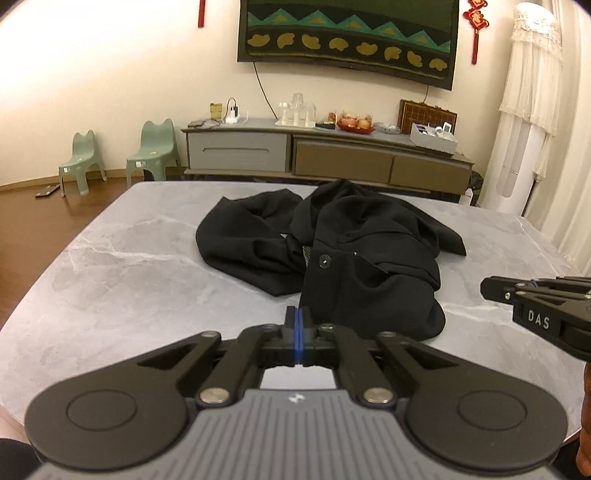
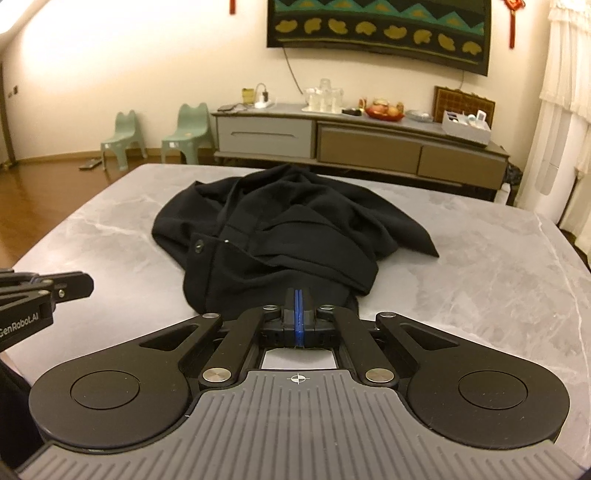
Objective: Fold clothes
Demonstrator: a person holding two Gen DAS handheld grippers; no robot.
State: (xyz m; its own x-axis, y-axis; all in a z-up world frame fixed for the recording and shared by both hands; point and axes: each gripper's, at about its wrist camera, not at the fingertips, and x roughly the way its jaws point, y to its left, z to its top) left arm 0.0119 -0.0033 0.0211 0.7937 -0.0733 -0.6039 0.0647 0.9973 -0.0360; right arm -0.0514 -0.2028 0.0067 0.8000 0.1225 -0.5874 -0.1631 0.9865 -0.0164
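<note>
Filling most of both views, your grey marble table (image 1: 110, 258) carries only one thing: the black garment (image 1: 351, 251), crumpled in a heap at the centre of the frame with its near hem reaching toward the lower middle. It lies bunched and not spread, with a button (image 1: 324, 261) showing on a placket, so by my reading the folding has not begun and you will first need to find an edge and pull it flat.

Your left gripper (image 1: 298, 332) sits at the lower centre of its view with the blue pads pressed together and nothing between them, just short of the hem. Your right gripper (image 2: 298, 317) shows the same: jaws together, empty, its tip in front of the near fold of cloth; whether it touches the fabric I cannot tell. Held closed like this, neither can take hold, so you would have to open them before grasping.

Beyond the table, a long sideboard (image 1: 325, 155) runs across the upper middle, a dark patterned hanging (image 1: 347, 33) above it, and two green children's chairs (image 1: 151, 155) at the left. All stand well apart from your work. The table around the garment is bare, so nothing blocks spreading it; only each gripper's neighbour, at the frame edge, crowds the near side.
</note>
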